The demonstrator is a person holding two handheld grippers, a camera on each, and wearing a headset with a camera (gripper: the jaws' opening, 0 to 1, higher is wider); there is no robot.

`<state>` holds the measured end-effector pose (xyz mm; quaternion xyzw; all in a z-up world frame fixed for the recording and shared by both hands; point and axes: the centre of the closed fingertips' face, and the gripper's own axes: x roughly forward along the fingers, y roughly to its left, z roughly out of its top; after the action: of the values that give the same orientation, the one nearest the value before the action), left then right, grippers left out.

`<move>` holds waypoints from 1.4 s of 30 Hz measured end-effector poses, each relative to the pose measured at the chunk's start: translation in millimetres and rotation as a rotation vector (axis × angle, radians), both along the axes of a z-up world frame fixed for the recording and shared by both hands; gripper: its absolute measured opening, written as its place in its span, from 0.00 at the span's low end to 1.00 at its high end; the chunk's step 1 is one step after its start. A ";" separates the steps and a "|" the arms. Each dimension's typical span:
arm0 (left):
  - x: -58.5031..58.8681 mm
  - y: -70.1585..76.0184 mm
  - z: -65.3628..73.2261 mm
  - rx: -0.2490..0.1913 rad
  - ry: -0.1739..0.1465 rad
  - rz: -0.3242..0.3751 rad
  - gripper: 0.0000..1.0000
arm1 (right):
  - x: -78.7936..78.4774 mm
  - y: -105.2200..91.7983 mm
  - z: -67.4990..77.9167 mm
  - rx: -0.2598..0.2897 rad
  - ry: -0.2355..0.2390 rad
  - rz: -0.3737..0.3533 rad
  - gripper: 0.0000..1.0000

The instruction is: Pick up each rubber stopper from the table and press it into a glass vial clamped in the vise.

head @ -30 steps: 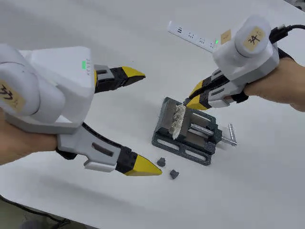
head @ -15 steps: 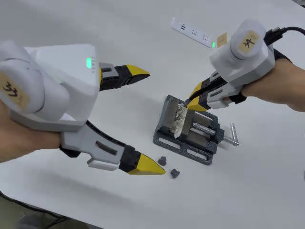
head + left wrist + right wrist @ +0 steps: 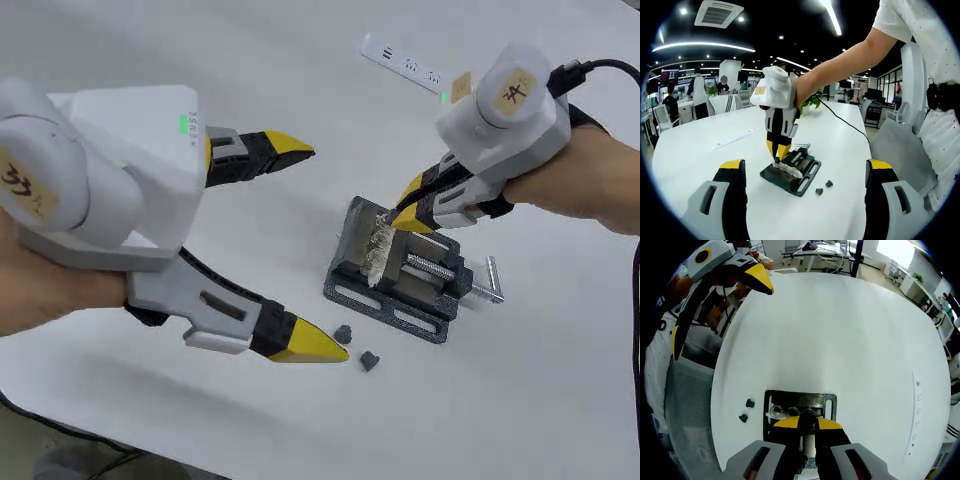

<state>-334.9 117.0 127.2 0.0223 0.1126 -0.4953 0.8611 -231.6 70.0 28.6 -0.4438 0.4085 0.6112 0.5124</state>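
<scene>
Left tongs [image 3: 322, 252] have edged nearer two small dark grey rubber stoppers [image 3: 343, 333] [image 3: 369, 360], which lie loose on the white surface [image 3: 560, 380] just beside the dark grey metal vise [image 3: 400, 300]. Its jaws are spread wide. Right tongs [image 3: 389, 215], pressed together, pinch a third dark stopper [image 3: 807, 419] just above the clear glass vials [image 3: 375, 250] clamped in the vise. White power strip [image 3: 405, 65] lies well beyond.
</scene>
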 end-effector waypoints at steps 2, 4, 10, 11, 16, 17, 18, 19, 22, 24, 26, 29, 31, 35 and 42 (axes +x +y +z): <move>0.0 -0.6 0.1 -0.002 0.000 0.000 0.99 | 0.8 0.0 -0.9 -0.001 -0.002 0.001 0.05; -0.2 -1.3 0.4 -0.004 0.000 -0.001 0.99 | -0.4 0.3 -1.5 -0.003 -0.006 0.003 0.05; -0.1 -1.6 -0.2 -0.006 0.002 0.000 0.99 | -1.0 0.8 -1.6 -0.015 -0.029 0.009 0.05; -0.1 -1.6 -0.2 -0.006 0.001 0.000 0.99 | -0.6 0.8 -1.7 -0.017 -0.032 0.007 0.05; 0.4 -1.4 0.8 -0.013 0.002 0.002 0.99 | -0.8 1.0 -2.1 -0.035 -0.046 0.004 0.04; 0.6 -1.3 0.8 -0.014 0.002 0.003 0.99 | 0.1 1.1 -2.8 -0.041 -0.044 -0.003 0.04; 0.7 -1.2 0.7 -0.014 0.003 0.004 0.99 | 0.3 1.3 -3.0 -0.044 -0.042 -0.009 0.04; 0.4 -1.5 0.8 -0.016 0.003 0.003 0.99 | -0.5 0.6 -2.9 -0.049 -0.041 -0.009 0.04; 0.4 -2.1 0.8 -0.019 0.003 0.003 0.99 | -0.1 1.5 -3.2 -0.064 -0.044 -0.003 0.04; 0.6 -2.6 0.8 -0.021 0.003 0.003 0.99 | -1.8 2.2 -3.4 -0.077 -0.048 0.003 0.04; 0.7 -3.3 1.4 -0.024 0.002 0.002 0.99 | 0.2 2.9 -3.9 -0.086 -0.050 0.006 0.04; 1.5 -4.6 2.1 -0.026 0.001 0.000 0.99 | -0.1 3.2 -5.0 -0.115 -0.062 0.005 0.03; 1.7 -5.6 2.4 -0.025 0.000 -0.003 0.99 | -0.2 3.3 -5.9 -0.130 -0.069 0.001 0.03; 2.4 -8.1 4.6 -0.029 -0.004 -0.007 0.99 | -0.7 1.3 -4.6 -0.139 -0.093 0.032 0.05; 1.5 -5.7 4.4 -0.024 -0.002 -0.007 0.98 | 0.7 0.5 -4.3 -0.105 -0.082 0.038 0.06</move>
<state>-333.3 111.3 131.7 0.0126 0.1059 -0.4995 0.8597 -230.9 70.5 24.2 -0.5026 0.4100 0.5799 0.4930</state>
